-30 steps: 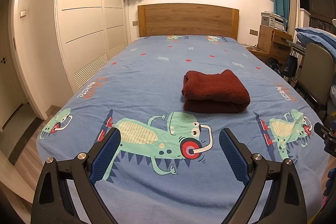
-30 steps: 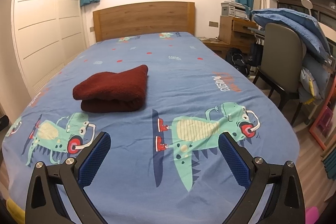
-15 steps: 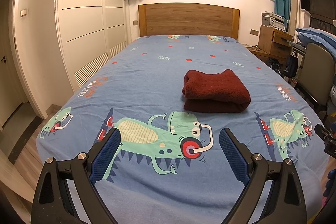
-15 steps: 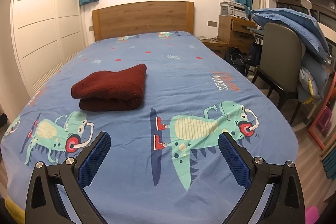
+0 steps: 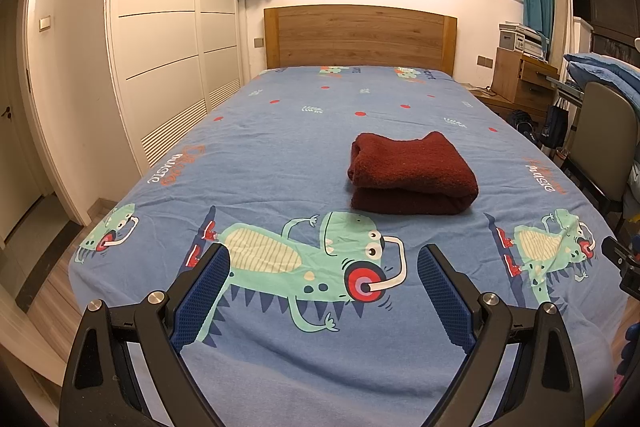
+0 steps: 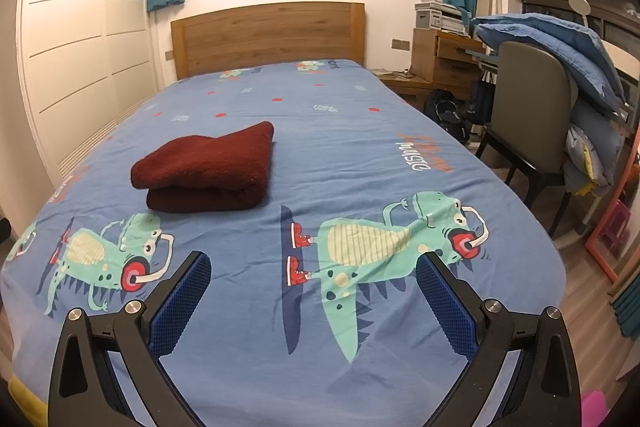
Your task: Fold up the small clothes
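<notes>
Barely anything is shifting since a second ago: left gripper (image 5: 322, 285) and right gripper (image 6: 312, 291) are still hovering spread wide, gripping nothing, the folded maroon garment (image 5: 412, 173) lying well ahead on the bed (image 5: 260, 155).

One folded dark red cloth (image 5: 412, 174) (image 6: 206, 169) — one bed (image 5: 280, 131) (image 6: 344, 131), one chair (image 6: 528, 115), two open grippers (image 5: 323, 263) (image 6: 313, 269), one wooden headboard (image 5: 360, 35)
</notes>
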Available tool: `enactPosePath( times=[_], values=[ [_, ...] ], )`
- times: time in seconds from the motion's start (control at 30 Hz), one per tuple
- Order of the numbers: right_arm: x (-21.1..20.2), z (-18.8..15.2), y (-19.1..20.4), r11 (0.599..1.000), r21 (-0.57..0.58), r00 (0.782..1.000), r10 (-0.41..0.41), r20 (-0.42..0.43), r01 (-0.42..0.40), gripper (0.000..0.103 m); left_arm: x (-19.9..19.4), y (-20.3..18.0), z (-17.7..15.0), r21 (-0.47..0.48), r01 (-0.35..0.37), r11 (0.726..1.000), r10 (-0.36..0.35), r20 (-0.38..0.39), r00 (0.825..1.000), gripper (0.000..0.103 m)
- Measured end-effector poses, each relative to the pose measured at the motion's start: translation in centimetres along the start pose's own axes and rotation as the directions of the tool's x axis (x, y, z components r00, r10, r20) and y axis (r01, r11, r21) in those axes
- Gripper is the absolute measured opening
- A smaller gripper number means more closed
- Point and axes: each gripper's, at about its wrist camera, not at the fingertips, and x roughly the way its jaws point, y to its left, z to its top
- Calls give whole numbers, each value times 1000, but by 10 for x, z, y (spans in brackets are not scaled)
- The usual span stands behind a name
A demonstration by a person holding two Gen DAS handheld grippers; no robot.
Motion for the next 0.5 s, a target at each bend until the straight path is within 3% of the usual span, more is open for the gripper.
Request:
enactPosePath(
  times=[0.5],
  values=[
    [2, -2, 1, 1000, -6, 1000, -2, -1, 2, 103, 1, 1, -1, -3, 1, 1000, -1, -1, 1000, 93]
  ],
)
